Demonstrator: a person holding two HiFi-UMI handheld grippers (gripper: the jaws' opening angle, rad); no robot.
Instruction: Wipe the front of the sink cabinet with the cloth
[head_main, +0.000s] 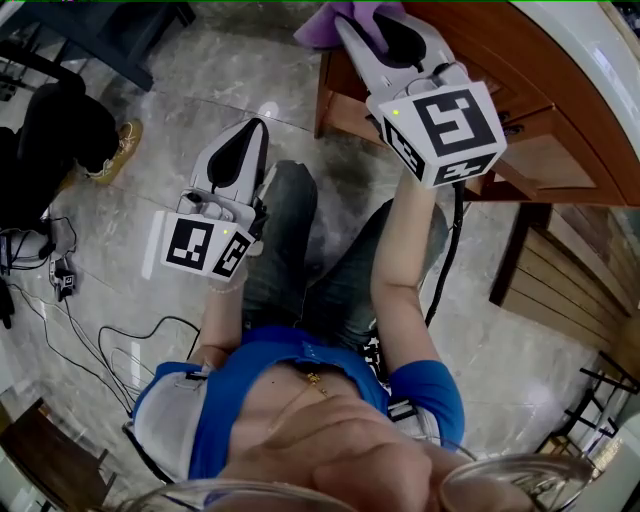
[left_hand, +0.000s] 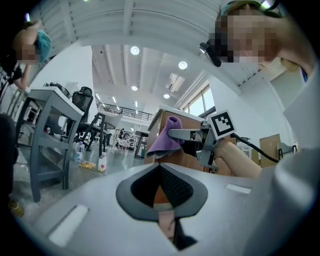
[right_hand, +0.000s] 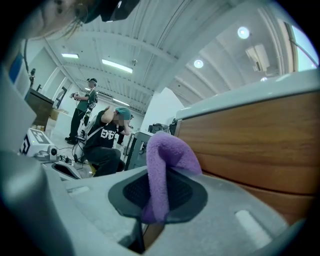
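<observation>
A purple cloth (right_hand: 165, 165) is pinched in my right gripper (right_hand: 159, 159), which is shut on it. In the head view the right gripper (head_main: 362, 18) reaches up to the wooden sink cabinet (head_main: 520, 110), with the cloth (head_main: 335, 20) bunched at its tips near the cabinet's left corner. The cabinet front (right_hand: 260, 145) fills the right of the right gripper view. My left gripper (head_main: 252, 128) hangs lower, over the floor by the person's knee, its jaws shut with nothing between them. From the left gripper view I see the right gripper (left_hand: 190, 135) holding the cloth (left_hand: 167, 137) against the cabinet (left_hand: 165, 150).
The person kneels on a grey marble floor (head_main: 180, 120). Cables (head_main: 90, 350) trail at the left beside a dark bag (head_main: 55, 140). Wooden slats (head_main: 570, 280) lie at the right. A grey table (left_hand: 50, 130) and chairs stand off left; other people (right_hand: 100, 135) work in the background.
</observation>
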